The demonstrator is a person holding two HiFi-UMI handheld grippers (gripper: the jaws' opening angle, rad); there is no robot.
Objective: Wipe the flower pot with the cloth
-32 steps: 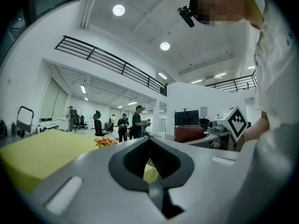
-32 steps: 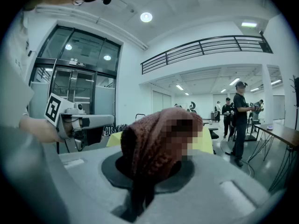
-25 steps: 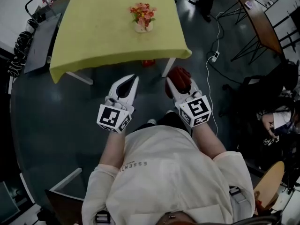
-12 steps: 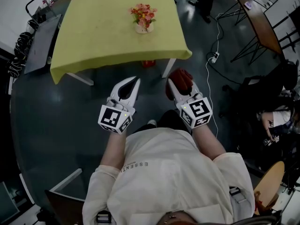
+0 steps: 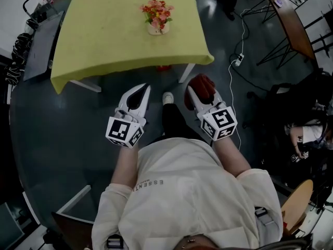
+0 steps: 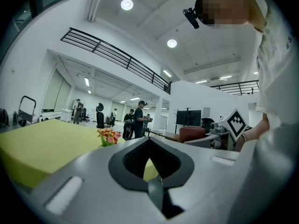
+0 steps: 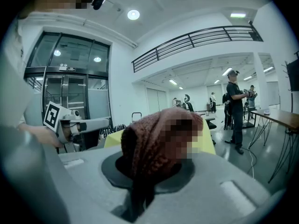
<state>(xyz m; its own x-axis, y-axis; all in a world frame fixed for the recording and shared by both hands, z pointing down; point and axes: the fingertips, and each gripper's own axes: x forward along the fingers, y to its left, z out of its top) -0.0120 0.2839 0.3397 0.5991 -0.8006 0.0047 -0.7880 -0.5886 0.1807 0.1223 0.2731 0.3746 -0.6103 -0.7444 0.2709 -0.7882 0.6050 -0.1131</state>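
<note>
Since the flower pot (image 5: pixel 156 29) sits well away on the yellow table (image 5: pixel 104 46), I'd step in close first, right gripper (image 5: pixel 194 91) clamped on the red cloth (image 5: pixel 202 82), shut empty left gripper (image 5: pixel 142 90) free to steady it.

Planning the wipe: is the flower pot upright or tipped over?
Upright: the flower pot stands on the yellow table, its flowers rising above it.
</note>
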